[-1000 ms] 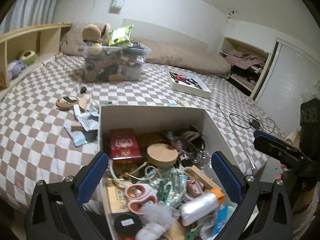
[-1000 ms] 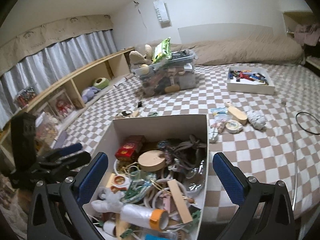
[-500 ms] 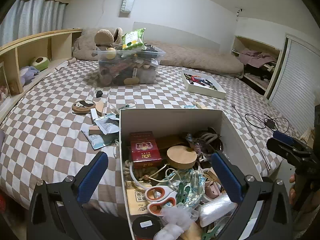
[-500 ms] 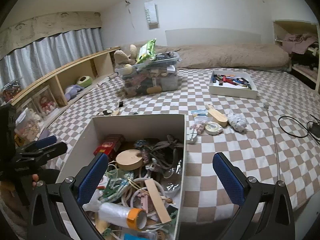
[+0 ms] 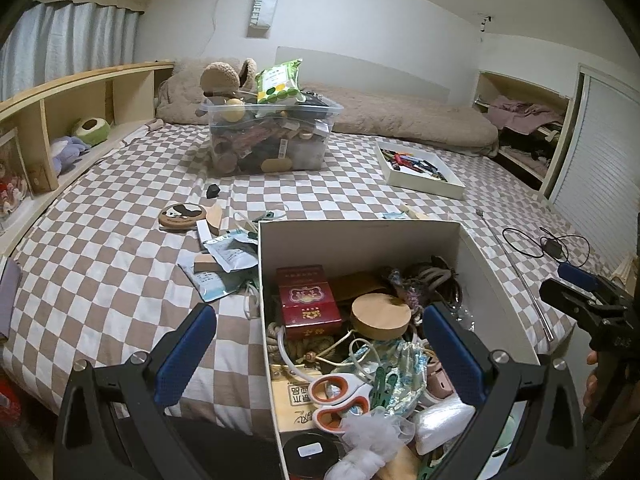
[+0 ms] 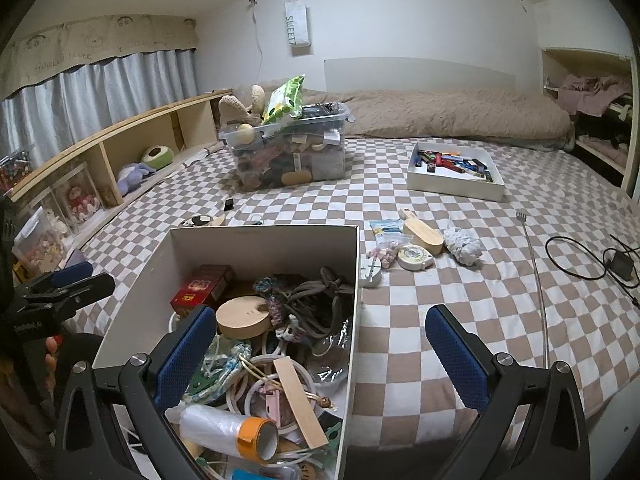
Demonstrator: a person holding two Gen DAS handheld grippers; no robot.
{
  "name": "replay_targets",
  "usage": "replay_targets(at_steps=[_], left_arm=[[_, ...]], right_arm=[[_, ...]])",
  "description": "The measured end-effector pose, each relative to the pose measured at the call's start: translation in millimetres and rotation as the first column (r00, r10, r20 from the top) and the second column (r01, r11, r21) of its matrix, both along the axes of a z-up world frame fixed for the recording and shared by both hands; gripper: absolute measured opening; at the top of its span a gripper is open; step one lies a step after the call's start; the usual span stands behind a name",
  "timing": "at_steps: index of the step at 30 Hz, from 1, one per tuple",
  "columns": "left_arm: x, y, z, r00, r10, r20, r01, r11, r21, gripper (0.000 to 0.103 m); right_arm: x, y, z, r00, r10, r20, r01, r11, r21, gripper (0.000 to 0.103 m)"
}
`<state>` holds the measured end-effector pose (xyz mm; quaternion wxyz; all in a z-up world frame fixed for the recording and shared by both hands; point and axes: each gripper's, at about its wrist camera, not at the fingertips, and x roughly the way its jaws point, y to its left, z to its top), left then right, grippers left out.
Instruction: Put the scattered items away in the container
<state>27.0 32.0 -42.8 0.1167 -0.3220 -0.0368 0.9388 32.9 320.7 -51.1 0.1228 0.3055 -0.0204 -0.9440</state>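
In the left wrist view we hold the left gripper (image 5: 318,354) wide apart and empty, low over the near left corner of the box (image 5: 360,236). The box stands on the checkered bed (image 5: 100,264), already quite full. The loose things on this side lie ahead and to the left of our fingers, just beside the left wall of the box: the packets (image 5: 224,260), a wooden block (image 5: 206,267), and farther away the round coaster (image 5: 181,216) and a small black piece (image 5: 212,190). The packets lie flat, with the long side going roughly away from us. We judge the left gripper nearer to this group. The bed around them is open, so there is room to come from above; only the box wall is tight on the right side. The right gripper (image 5: 576,296) shows at the right edge, beside the box.

In the right wrist view the right gripper (image 6: 322,352) is also spread and carries nothing, with its left finger over the box and its right finger over bare bed. Ahead and a little right lie a clip (image 6: 370,270), a tape roll (image 6: 415,257), a wooden brush (image 6: 422,232), a bag (image 6: 386,227) and a white bundle (image 6: 463,246), near the right wall of the box. The brush lies diagonal, its handle pointing away to the left. This group belongs to the right gripper, we think. A thin rod (image 6: 538,280) and a cable (image 6: 576,256) lie well apart on the right
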Motion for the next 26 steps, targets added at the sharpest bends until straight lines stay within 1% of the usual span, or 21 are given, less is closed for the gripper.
replay_targets(at_steps=[12, 14, 18, 23, 26], left_arm=[[0.9, 1.2, -1.3, 1.0, -0.013, -0.001, 0.013, 1.0, 0.006, 0.103], [1.8, 0.3, -1.3, 1.0, 0.002, -0.013, -0.002, 1.0, 0.007, 0.103], [2.9, 0.7, -0.8, 0.999, 0.019, -0.034, -0.02, 1.0, -0.021, 0.103], [3.1, 0.8, -0.5, 0.999, 0.019, -0.035, -0.02, 1.0, -0.024, 0.103], [2.9, 2.2, -0.4, 0.999, 0.026, -0.029, -0.027, 0.999, -0.039, 0.103]], right_arm=[[0.5, -1.0, -0.5, 1.0, 0.003, -0.004, -0.003, 1.0, 0.005, 0.103], [0.6, -1.2, -0.4, 1.0, 0.003, -0.004, -0.003, 1.0, 0.004, 0.103], [0.7, -0.2, -1.0, 1.0, 0.002, -0.002, -0.002, 1.0, 0.001, 0.103], [0.7, 0.2, -1.1, 1.0, 0.003, -0.004, -0.003, 1.0, 0.001, 0.103], [0.5, 0.9, -0.8, 1.0, 0.001, -0.005, -0.001, 1.0, 0.0, 0.103]])
